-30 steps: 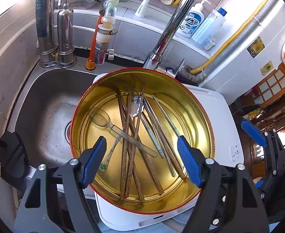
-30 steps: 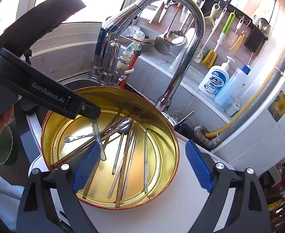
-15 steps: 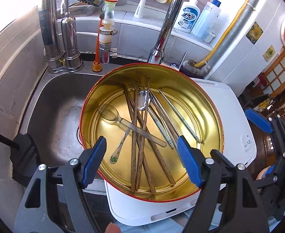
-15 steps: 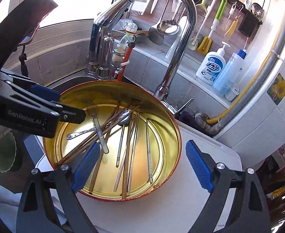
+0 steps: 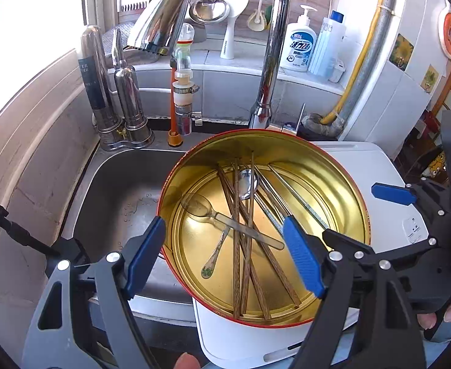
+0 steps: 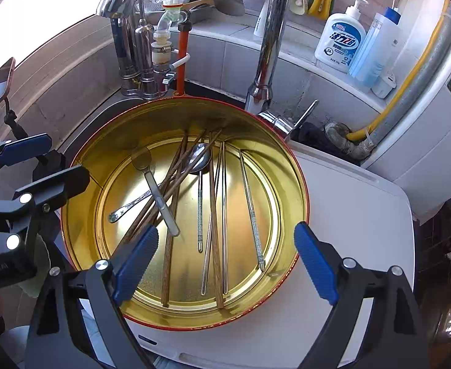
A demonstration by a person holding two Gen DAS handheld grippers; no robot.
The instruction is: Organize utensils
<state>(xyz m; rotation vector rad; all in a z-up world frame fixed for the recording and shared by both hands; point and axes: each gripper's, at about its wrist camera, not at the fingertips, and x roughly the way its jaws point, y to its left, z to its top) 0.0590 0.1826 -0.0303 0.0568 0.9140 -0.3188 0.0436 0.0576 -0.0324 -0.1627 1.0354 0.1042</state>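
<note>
Above gold tin point(image 6: 293, 184), both tools point(image 5: 225, 256) point(image 6: 225, 264) wide open, empty, left body lettered GenRobot.AI

Utensils in a round gold tin point(image 6: 290, 184) beside the steel sink point(image 5: 115, 203)

Wooden chopsticks point(image 6: 176, 181), metal chopsticks point(image 6: 251, 206) and spoons point(image 6: 199, 169) lie crossed inside; the tin sits on a white lidded appliance point(image 6: 354, 215), the chrome faucet point(image 6: 268, 55) behind.

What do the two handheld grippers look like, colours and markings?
Both the left gripper and the right gripper have black angular frames with silver rivets and ribbed blue finger pads. White lettering, partly readable, marks the left gripper's body. No cables or sleeves visible.
</note>
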